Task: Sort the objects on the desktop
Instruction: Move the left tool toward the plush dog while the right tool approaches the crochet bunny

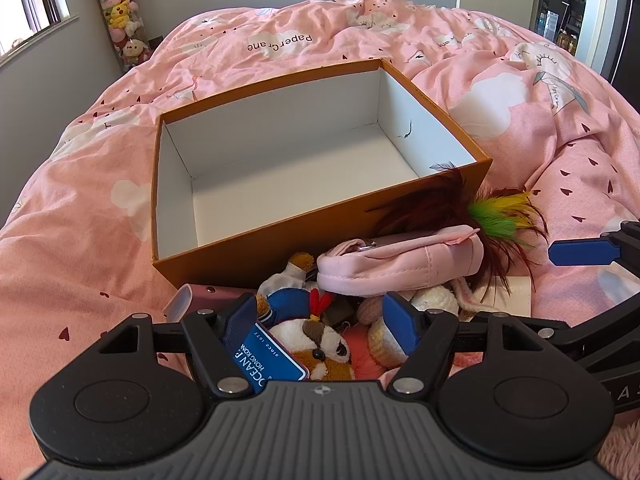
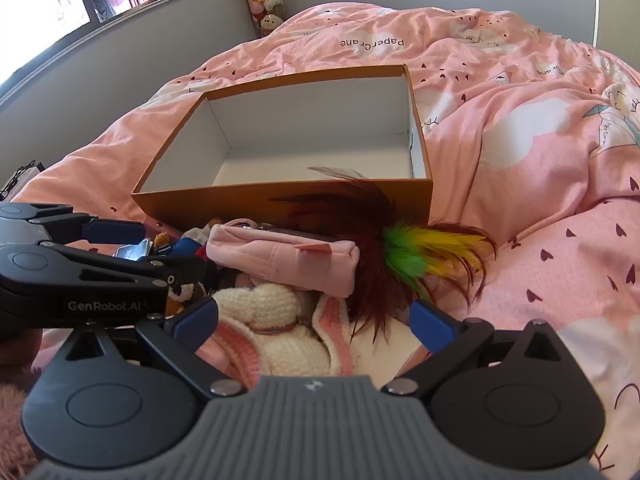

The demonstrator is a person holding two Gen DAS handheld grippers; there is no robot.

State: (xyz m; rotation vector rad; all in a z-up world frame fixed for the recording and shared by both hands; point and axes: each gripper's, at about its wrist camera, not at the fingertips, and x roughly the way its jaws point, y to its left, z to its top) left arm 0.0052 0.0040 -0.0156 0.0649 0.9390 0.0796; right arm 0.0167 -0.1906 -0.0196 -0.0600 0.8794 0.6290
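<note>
Left wrist view
Left hand-held gripper point(image 1: 324, 318): I see its jaws spread wide, holding nothing; it hangs tilted down over the pile of small things.
Between the fingers: a brown-and-white plush toy point(image 1: 320, 340) and a blue Ocean Park tag point(image 1: 268, 356) lie under the gap, the tag just beside the left finger.
Pink pouch point(image 1: 400, 264): on top of the pile, just in front of the box's near wall.
Feather toy point(image 1: 500, 216): dark red, green and yellow feathers, against the box's near right corner, partly behind the pouch.
Box point(image 1: 472, 168): orange outside, white inside, open, on the bed point(image 1: 80, 208) beyond the pile.
Right hand-held gripper point(image 1: 580, 252): only one blue finger shows at the right edge.

Right wrist view
Right hand-held gripper point(image 2: 316, 322): I read its jaws as fully apart, gripping nothing.
Crochet rabbit point(image 2: 276, 320): cream and pink, lying between and below the fingers.
Pink pouch point(image 2: 288, 260): just past the rabbit, resting on the pile.
Feather toy point(image 2: 416, 252): to the pouch's right, touching the box front.
Box point(image 2: 224, 200): beyond the pile, on the bed point(image 2: 560, 240).
Left hand-held gripper point(image 2: 120, 240): at the left, over the pile, jaws apart.
</note>
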